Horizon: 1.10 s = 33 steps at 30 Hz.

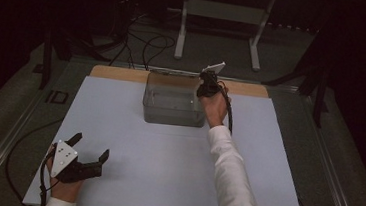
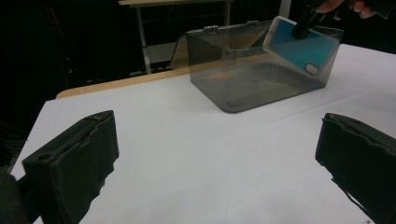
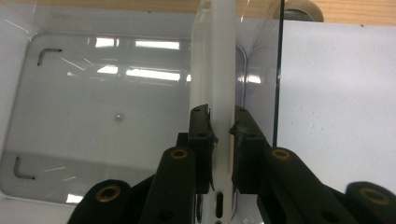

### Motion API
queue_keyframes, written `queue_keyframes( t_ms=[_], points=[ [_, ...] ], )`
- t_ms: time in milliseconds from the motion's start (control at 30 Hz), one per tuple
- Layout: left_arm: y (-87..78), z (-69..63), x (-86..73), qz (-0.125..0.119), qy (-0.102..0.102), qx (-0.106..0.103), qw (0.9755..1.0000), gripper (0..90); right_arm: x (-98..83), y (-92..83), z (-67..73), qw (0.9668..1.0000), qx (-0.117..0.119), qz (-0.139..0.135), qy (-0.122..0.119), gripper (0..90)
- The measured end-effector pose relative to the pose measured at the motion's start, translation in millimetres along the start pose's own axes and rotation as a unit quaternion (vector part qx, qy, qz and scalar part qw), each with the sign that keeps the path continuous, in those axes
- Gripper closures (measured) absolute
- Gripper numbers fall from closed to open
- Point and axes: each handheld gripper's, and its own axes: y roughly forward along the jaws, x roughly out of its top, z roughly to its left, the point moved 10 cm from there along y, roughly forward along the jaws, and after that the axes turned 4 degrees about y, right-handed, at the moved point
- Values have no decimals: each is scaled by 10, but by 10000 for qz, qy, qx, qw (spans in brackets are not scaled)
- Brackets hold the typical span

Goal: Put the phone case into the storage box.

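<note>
Two hand-held grippers are at work over the white counter [image 1: 166, 157], and they are doing very different things. The right hand-held gripper [image 3: 220, 126] has its jaws clamped on the thin edges of a phone [image 2: 299, 46], a slim slab with a white rim and a blue face, and holds it up above the near right corner of a clear box [image 1: 173, 102]. From the left gripper view the phone hangs tilted over the box's rim, partly dipping behind the smoky wall; from the right gripper view it runs edge-on straight away from the jaws, with the box floor below. Gripping it by the narrow sides looks deliberate to me: that keeps the flat faces free and lets the phone slide down edge first, without the jaws fouling the walls.

The left hand-held gripper [image 1: 89, 151] rests low at the near left corner of the counter, jaws spread wide with nothing between them, well apart from the box. I would guess it is simply waiting out of the way.

The box stands open at the far middle of the counter, lid hinged back. Its floor appears bare apart from reflections of the ceiling lights and a tiny speck I cannot identify.
</note>
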Motion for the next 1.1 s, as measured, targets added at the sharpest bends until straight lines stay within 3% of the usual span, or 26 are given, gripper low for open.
queue_keyframes(
  t_ms=[367,467,1100],
  points=[
    [-4,2,-2,5,5,10,10000,2,-18,83,-17,9999,-75,68,90,807],
    [-5,3,-2,5,1,7,10000,2,-18,88,-15,9999,-160,48,20,807],
    [-4,0,-2,3,4,7,10000,2,-35,91,-3,9995,-268,62,154,805]
  ],
)
